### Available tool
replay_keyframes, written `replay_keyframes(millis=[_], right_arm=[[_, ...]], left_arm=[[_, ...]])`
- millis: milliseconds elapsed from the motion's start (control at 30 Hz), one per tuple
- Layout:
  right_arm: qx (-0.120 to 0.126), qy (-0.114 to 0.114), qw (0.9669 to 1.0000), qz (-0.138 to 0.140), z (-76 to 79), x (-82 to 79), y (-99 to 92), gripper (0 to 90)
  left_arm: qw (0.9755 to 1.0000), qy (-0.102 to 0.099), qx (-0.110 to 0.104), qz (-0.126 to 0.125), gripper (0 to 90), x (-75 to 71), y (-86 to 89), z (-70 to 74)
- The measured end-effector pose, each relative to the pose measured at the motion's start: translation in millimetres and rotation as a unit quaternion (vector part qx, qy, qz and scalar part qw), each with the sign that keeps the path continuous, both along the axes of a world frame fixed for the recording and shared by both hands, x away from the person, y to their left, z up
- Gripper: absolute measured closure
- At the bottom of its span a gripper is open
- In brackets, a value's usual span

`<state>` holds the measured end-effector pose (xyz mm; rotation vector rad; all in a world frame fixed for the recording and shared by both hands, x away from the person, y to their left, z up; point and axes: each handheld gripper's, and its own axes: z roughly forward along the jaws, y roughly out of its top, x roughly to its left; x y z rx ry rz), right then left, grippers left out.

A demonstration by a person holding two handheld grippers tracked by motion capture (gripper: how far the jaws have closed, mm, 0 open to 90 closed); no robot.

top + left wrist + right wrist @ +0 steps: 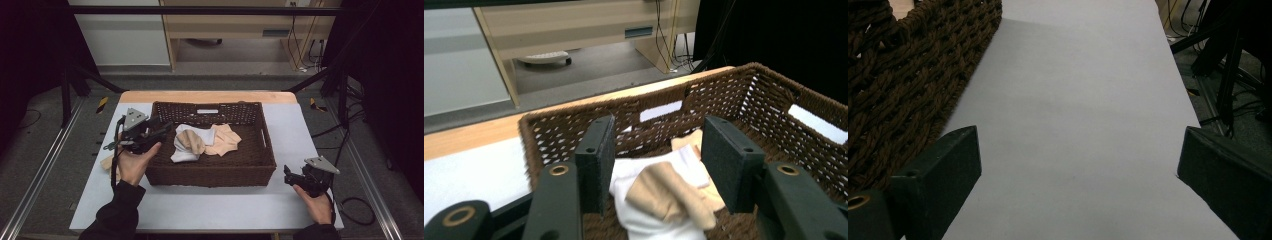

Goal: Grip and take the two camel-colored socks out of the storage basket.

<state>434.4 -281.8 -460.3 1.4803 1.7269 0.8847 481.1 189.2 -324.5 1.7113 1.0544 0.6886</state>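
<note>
Two tools spread: my left tool (pixel 159 127), hand palm-up, hovers over the basket (pixel 210 172) rim, empty above the cloths (pixel 664 192); my right tool (pixel 290 176) rests empty on the desk (pixel 210 205).

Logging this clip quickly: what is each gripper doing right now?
Left gripper: open, nothing held, over the basket above the cloths.
Right gripper: open, nothing held, over the table.

- Your right gripper (pixel 1078 165) holds its jaws wide apart over bare white table (pixel 1078 90).
- The brown wicker basket (pixel 903 75) lies to its left.
</note>
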Motion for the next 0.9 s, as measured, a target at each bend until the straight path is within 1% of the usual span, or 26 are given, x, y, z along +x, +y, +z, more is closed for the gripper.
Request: replay_keyframes(millis=[33, 67, 100, 167, 267, 300, 400, 433, 467, 500, 533, 600, 633, 700, 733, 767, 800, 867, 900], right_arm=[[0.000, 0.000, 1.0000, 0.000, 0.1, 0.0, 0.0, 4.2], [0.000, 0.000, 1.0000, 0.000, 0.1, 0.0, 0.0, 4.2], [0.000, 0.000, 1.0000, 0.000, 0.1, 0.0, 0.0, 4.2], [0.000, 0.001, 1.0000, 0.000, 0.0, 0.4, 0.0, 4.2], [-0.001, 0.002, 1.0000, 0.000, -0.2, 0.7, 0.1, 4.2], [-0.001, 0.002, 1.0000, 0.000, -0.2, 0.7, 0.1, 4.2], [0.000, 0.002, 1.0000, 0.000, -0.2, 0.8, -0.1, 4.2], [0.000, 0.002, 1.0000, 0.000, -0.3, 0.9, -0.1, 4.1], [0.000, 0.002, 1.0000, 0.000, -0.3, 0.9, -0.1, 4.1], [0.000, 0.002, 1.0000, 0.000, -0.4, 1.1, 0.1, 4.2], [0.000, 0.002, 1.0000, 0.000, -0.4, 1.1, 0.1, 4.2], [0.002, 0.003, 1.0000, 0.000, -0.2, 0.9, 0.5, 4.2], [0.002, 0.003, 1.0000, 0.000, -0.2, 0.9, 0.5, 4.2], [0.000, 0.002, 1.0000, 0.001, -0.2, 1.0, -0.1, 4.2], [0.000, 0.002, 1.0000, 0.001, -0.2, 1.0, -0.1, 4.2], [0.001, 0.001, 1.0000, 0.000, -0.2, 1.1, -0.3, 4.2], [0.001, 0.001, 1.0000, 0.000, -0.2, 1.1, -0.3, 4.2], [0.002, 0.002, 1.0000, 0.000, -0.3, 1.2, -0.2, 4.2], [0.003, 0.003, 1.0000, 0.000, -0.3, 1.3, -0.2, 4.2]], left_arm=[[1.0000, -0.002, 0.003, -0.001, 47.3, 4.0, -7.5, 0.8], [1.0000, -0.003, 0.004, -0.003, 47.3, 5.9, -10.9, 1.0], [1.0000, -0.003, 0.004, -0.003, 47.2, 5.9, -10.9, 1.0], [0.9999, -0.004, 0.009, -0.005, 47.6, 11.2, -20.0, 0.6], [0.9999, -0.002, 0.012, -0.008, 48.1, 17.6, -28.5, -1.4], [0.9999, -0.002, 0.012, -0.008, 48.1, 17.6, -28.5, -1.4], [0.9999, 0.000, 0.013, -0.009, 48.1, 24.3, -36.7, -4.9], [0.9998, 0.000, 0.019, -0.009, 48.1, 28.7, -42.1, -7.8], [0.9998, 0.000, 0.019, -0.009, 48.1, 28.7, -42.1, -7.8], [0.9996, 0.003, 0.025, -0.011, 48.2, 33.4, -48.2, -12.2], [0.9996, 0.003, 0.025, -0.011, 48.3, 33.4, -48.2, -12.2], [0.9993, 0.015, 0.032, -0.014, 48.2, 41.4, -57.7, -21.0], [0.9993, 0.015, 0.032, -0.014, 48.0, 41.4, -57.7, -21.0], [0.9984, 0.031, 0.044, -0.016, 46.9, 48.6, -65.9, -30.7], [0.9984, 0.031, 0.044, -0.016, 46.9, 48.6, -65.9, -30.7], [0.9982, 0.038, 0.044, -0.014, 46.7, 52.5, -68.8, -37.0], [0.9982, 0.038, 0.044, -0.014, 46.7, 52.5, -68.8, -37.0], [0.9978, 0.047, 0.045, -0.011, 46.5, 56.8, -69.9, -43.2], [0.9972, 0.054, 0.050, -0.007, 45.8, 59.8, -70.2, -47.8]])
